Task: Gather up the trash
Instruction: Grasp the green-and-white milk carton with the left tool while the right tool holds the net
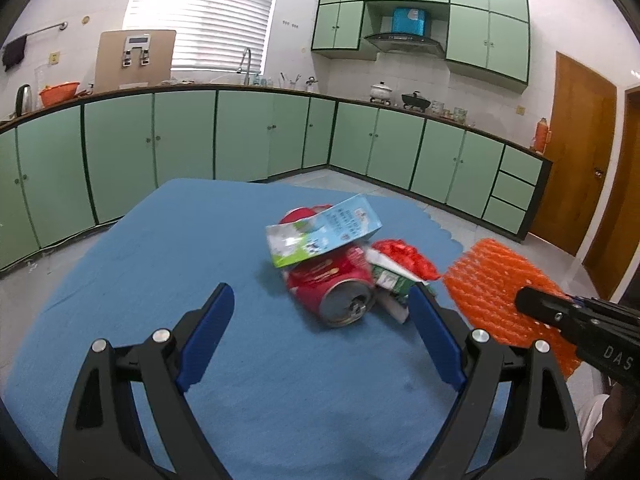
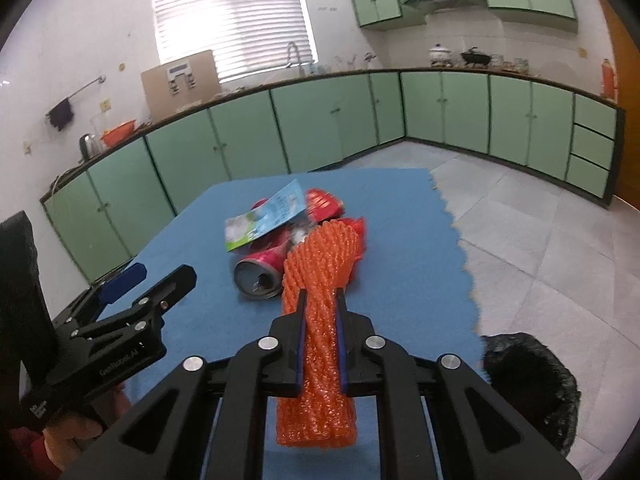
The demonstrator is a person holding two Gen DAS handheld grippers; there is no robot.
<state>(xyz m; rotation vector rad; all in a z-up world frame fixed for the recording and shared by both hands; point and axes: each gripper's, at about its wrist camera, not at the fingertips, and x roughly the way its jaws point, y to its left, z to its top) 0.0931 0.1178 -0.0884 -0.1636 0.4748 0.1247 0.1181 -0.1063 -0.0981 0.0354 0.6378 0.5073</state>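
- In the lower half of the left wrist view, the left gripper [image 1: 320, 320] is hanging over the blue mat [image 1: 160, 272] with its jaws spread wide and nothing between them, probably lining up on the rubbish ahead.
- Just right of centre, the trash pile is sitting on the mat: a dented red can [image 1: 340, 288] is lying on its side with its open top facing the camera, a flattened carton [image 1: 320, 236] is resting across it, and a red wrapper [image 1: 404, 256] is touching its right side.
- At the right edge, the orange foam net [image 1: 496, 280] is being held up by the right gripper.
- In the lower centre of the right wrist view, the right gripper [image 2: 320, 312] is pinching the orange foam net [image 2: 316, 280] near its middle, jaws narrow, so it is bulging out at both ends.
- At lower right, a black bag [image 2: 532, 384] is sitting beside the mat [image 2: 400, 280], likely where the net belongs.
- At left, the left gripper [image 2: 160, 276] is waiting, its jaws parted.
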